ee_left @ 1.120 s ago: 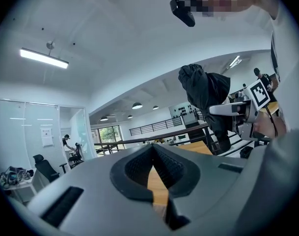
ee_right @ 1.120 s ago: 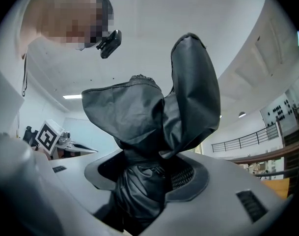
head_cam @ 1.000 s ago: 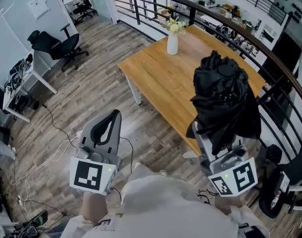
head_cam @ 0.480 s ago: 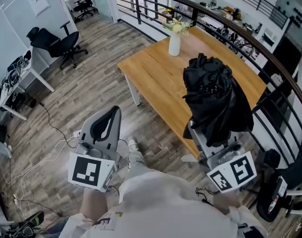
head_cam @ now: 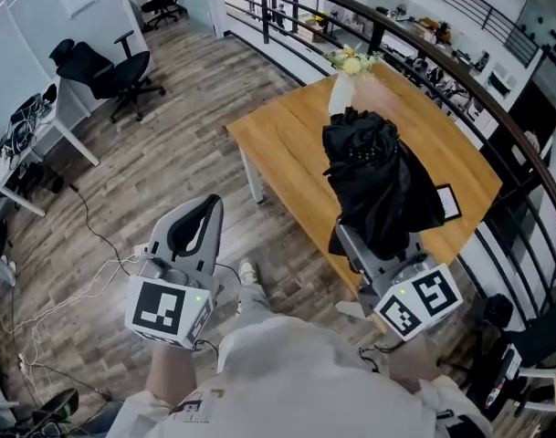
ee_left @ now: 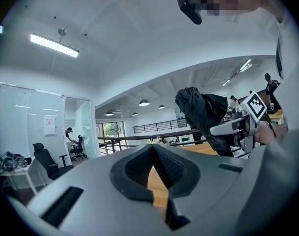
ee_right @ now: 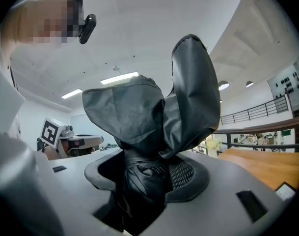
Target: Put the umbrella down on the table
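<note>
The umbrella point(head_cam: 378, 185), a folded black bundle, stands upright out of my right gripper point(head_cam: 364, 245). The jaws are clamped on its lower end, and in the right gripper view the cloth point(ee_right: 149, 127) fills the gap between them and flops over above. It is still up in the air, not resting on anything.

Over the last second I have carried it leftward and farther in over the bench point(head_cam: 287, 144). A second ago it hung over the near right edge. Now it covers the middle of the wooden top, and its crown hides the foot of the white vase point(head_cam: 343, 89) at the far end, which earlier stood well clear of it. I judge that I have closed on the bench and the carry is nearly done; what is left is lowering and letting go.

A dark flat thing point(head_cam: 446, 201) lies on the bench just right of the umbrella, and the vase is beyond it, so I would aim for the bare wood to the left.

My left gripper point(head_cam: 197, 231) has stayed low over the floor on the near left, jaws together on nothing.
</note>
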`<state>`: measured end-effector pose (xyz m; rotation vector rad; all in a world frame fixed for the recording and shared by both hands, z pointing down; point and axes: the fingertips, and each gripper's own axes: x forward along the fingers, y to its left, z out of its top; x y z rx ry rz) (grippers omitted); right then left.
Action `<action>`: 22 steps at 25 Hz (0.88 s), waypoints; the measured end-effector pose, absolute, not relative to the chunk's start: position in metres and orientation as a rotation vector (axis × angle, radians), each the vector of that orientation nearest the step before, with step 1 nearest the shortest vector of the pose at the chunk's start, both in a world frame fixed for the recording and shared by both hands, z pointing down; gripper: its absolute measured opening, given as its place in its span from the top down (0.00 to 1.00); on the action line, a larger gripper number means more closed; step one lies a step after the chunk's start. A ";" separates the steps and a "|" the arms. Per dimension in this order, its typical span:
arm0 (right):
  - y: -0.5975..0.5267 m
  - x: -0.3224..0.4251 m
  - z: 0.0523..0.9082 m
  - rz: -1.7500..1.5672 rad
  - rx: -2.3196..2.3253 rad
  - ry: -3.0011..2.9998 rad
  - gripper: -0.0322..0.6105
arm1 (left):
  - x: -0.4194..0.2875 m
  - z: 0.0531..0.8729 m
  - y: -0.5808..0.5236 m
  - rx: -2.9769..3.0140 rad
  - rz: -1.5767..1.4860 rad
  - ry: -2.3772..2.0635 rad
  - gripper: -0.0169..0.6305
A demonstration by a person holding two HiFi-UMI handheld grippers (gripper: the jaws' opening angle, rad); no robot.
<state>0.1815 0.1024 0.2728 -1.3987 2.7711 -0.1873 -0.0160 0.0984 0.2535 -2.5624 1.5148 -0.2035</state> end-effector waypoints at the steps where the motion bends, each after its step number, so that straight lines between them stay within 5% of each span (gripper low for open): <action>1: 0.085 0.169 0.275 -0.205 -1.394 2.783 0.53 | -0.027 0.254 0.082 -2.567 -0.209 1.517 0.95; 22: -0.262 -0.007 0.420 -0.879 -1.471 2.827 0.53 | -0.171 0.394 -0.240 -2.844 -0.577 1.479 0.95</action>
